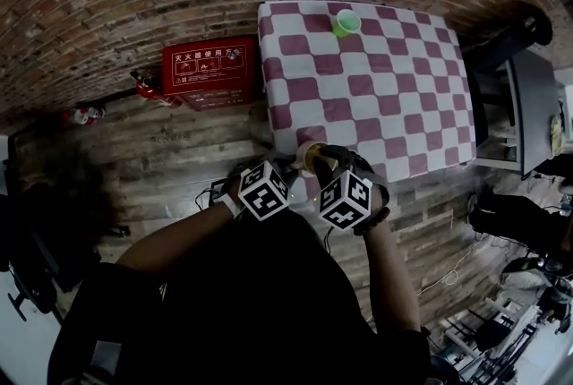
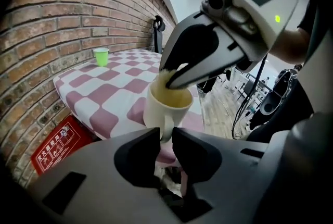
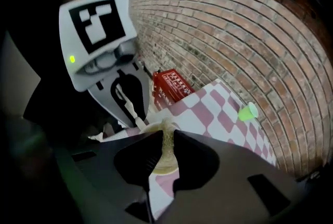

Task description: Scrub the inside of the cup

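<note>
A cream mug [image 1: 311, 157] stands at the near edge of the checkered table [image 1: 376, 88]. My left gripper [image 2: 165, 137] is shut on the handle of the mug [image 2: 166, 106], holding it upright. From above, my right gripper [image 3: 166, 137] reaches into the mug [image 3: 165, 167], shut on a yellow-green sponge [image 3: 167, 150]. In the left gripper view the right gripper [image 2: 179, 69] has its jaw tips and the sponge [image 2: 165, 78] just inside the rim. Both marker cubes sit side by side below the mug in the head view.
A small green cup [image 1: 346, 22] stands at the table's far edge near the brick wall. A red fire-equipment box [image 1: 208, 72] sits on the wooden floor left of the table. Dark furniture [image 1: 528, 106] and cables lie to the right.
</note>
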Tool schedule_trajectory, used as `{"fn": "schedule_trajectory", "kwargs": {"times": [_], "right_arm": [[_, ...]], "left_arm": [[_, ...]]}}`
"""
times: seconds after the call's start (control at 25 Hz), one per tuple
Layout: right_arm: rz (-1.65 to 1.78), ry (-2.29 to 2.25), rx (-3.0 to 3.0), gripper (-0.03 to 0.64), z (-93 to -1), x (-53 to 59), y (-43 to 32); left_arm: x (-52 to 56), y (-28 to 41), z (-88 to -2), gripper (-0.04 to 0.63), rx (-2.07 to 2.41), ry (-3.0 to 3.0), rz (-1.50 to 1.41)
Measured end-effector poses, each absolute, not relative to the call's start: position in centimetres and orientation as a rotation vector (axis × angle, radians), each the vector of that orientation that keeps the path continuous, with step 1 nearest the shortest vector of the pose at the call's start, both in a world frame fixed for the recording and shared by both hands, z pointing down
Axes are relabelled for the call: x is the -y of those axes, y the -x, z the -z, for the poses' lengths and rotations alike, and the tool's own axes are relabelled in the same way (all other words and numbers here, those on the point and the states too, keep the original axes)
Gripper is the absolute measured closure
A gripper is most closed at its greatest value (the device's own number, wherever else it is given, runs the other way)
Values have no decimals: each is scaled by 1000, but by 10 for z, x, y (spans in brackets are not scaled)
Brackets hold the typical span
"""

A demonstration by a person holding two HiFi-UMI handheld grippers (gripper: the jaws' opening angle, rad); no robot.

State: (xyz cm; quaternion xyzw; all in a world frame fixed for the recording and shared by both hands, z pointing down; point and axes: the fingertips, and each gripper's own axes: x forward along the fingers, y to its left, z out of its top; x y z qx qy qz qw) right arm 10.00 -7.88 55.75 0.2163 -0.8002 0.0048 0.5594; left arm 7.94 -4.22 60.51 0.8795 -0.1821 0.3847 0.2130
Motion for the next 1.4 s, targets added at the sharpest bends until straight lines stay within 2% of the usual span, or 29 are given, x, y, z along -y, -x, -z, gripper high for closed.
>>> {"fn": "schedule_trajectory", "kwargs": {"times": [0.12, 0.28, 0.8, 1.08, 1.4], "right_arm": [[26, -408, 1821, 545, -587, 74, -101], [-142, -343, 1852, 545, -590, 65, -97], [-425, -473, 2136, 546, -488, 64, -99], [-552, -1081, 2384, 545, -413, 94, -139], [-480, -1594, 2533, 545, -347, 103, -158]], "left_arm": [[41, -77, -607, 513, 512, -2432, -1069], [40, -75, -608, 514, 516, -2424, -1065], [50, -52, -582, 514, 556, -2462, -1029], [96, -17, -522, 513, 786, -2528, -867], [124, -30, -418, 514, 884, -2740, -658]]}}
